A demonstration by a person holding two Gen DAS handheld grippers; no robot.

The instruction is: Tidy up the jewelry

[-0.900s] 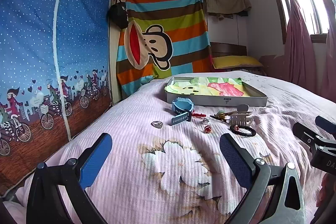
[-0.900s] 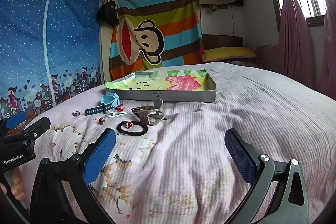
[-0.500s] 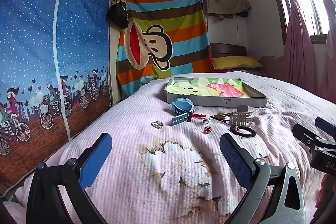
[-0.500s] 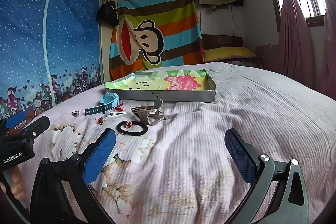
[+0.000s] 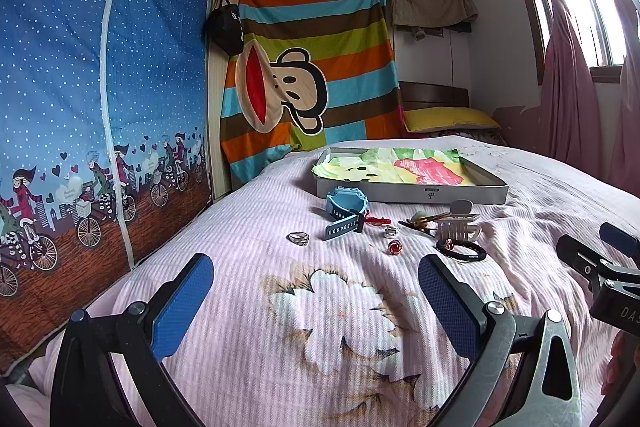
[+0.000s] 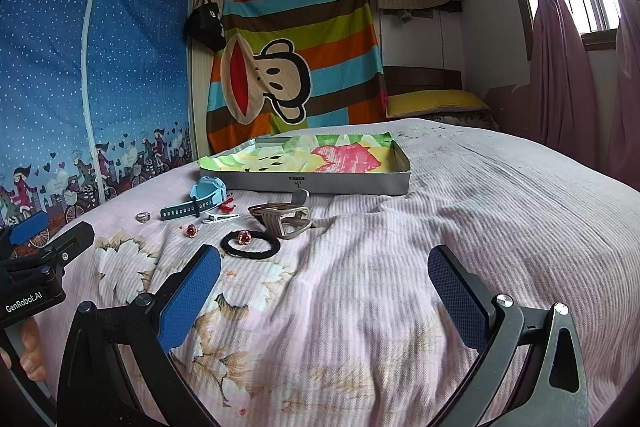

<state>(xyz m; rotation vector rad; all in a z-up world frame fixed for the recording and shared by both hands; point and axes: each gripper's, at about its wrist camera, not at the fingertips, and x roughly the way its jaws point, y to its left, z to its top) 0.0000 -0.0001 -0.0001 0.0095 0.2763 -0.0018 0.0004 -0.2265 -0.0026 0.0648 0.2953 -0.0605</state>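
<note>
On the bed (image 5: 248,227), left to right, we count one silver ring (image 5: 299,238), one blue watch (image 5: 346,205), two red rings (image 6: 191,230), one black band (image 5: 461,250), one claw clip (image 5: 457,225), all before one tray (image 5: 408,193). Our left gripper (image 5: 316,297) and right gripper (image 6: 324,285) both gape, empty.

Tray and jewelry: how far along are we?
Nothing looks done: the tray holds only its colourful liner. Nothing is in hand; the left gripper and right gripper are open and empty. Left on the bed: blue watch, silver ring, hair clip, black hair tie and small red pieces.
</note>
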